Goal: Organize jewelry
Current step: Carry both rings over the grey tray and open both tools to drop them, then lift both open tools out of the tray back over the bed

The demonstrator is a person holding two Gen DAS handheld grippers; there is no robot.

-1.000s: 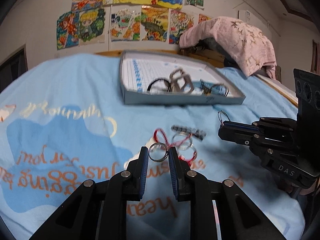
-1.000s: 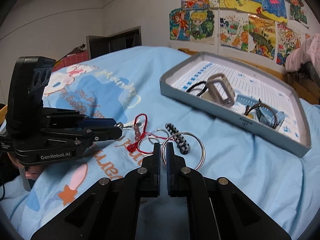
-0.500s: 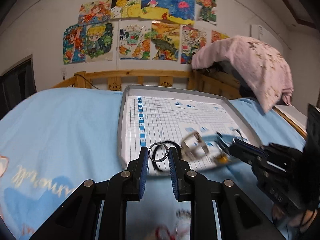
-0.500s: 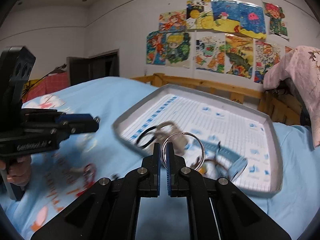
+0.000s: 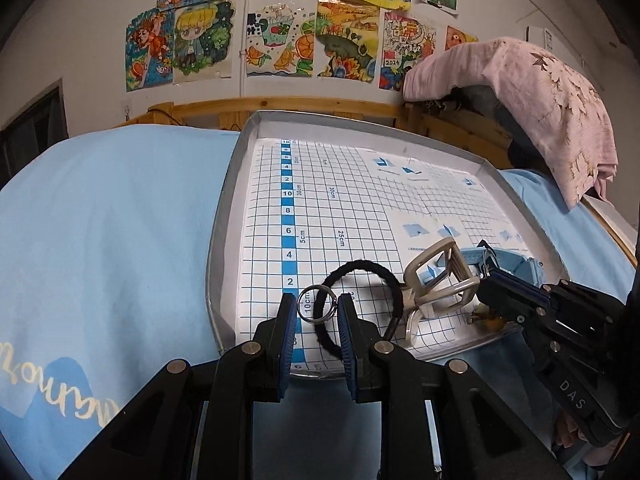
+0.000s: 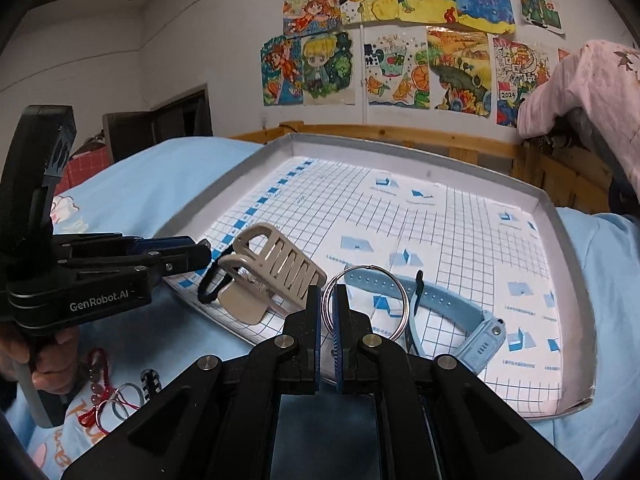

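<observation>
Both grippers carry rings over the grey tray (image 5: pixel 224 216) on the blue bed sheet (image 5: pixel 104 216), likely so each can be dropped in with the pieces already sorted there. Left gripper (image 5: pixel 318 312), lower centre of its view, is clamped on a small silver ring (image 5: pixel 316 309), held upright across the pads, above the tray's near edge and the black hair tie (image 5: pixel 360 276). Right gripper (image 6: pixel 328 308) has its jaws nearly together, pinching the rim of a large thin ring (image 6: pixel 366 300) that stands up from the tips, over the blue watch strap (image 6: pixel 448 312) beside the beige hair claw (image 6: pixel 276 268). Red bead bracelet (image 6: pixel 94 384) and more rings remain on the sheet, lower left, not yet collected.
</observation>
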